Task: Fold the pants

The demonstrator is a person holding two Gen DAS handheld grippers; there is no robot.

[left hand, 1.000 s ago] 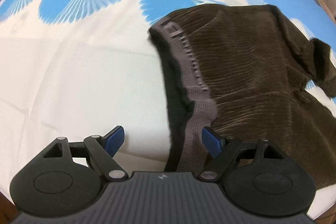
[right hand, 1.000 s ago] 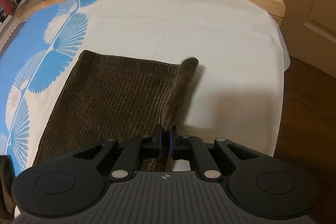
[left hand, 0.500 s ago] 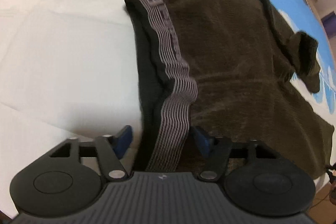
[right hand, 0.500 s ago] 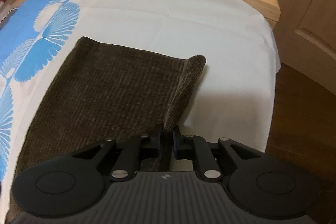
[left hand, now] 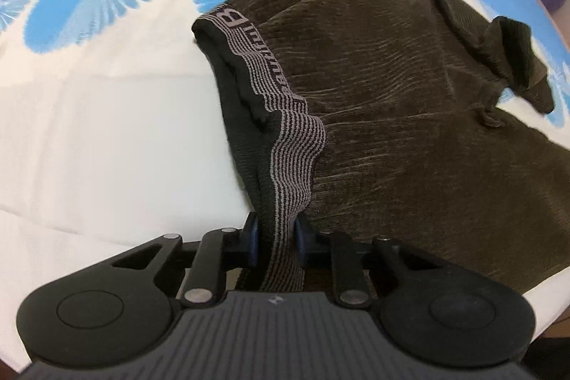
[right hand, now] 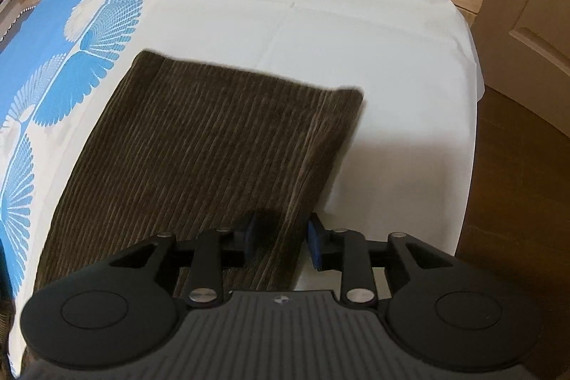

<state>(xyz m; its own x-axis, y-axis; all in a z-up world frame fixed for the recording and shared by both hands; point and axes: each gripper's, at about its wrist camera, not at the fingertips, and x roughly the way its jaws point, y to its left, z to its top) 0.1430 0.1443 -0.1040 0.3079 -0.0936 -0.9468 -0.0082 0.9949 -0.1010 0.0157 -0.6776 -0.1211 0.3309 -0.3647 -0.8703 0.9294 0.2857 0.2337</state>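
Grasp-and-fold stage: left tongs (left hand: 274, 237) are pinching the striped waistband (left hand: 285, 130) of the brown corduroy pants (left hand: 409, 102), which are lying on the bed (left hand: 107, 130). Right tongs (right hand: 279, 237) are standing parted, straddling the leg's edge (right hand: 295, 202) near the hem, gripping nothing. Likely next: right tongs clamping, then both lifting the near edge across.

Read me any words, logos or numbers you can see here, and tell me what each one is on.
"B": large first letter woven into the grey striped elastic waistband of the dark brown corduroy pants.
Remaining waistband lettering: foreshortened and creased, unreadable.
Small emblem on each gripper body: too small to read.
Nothing else carries text.
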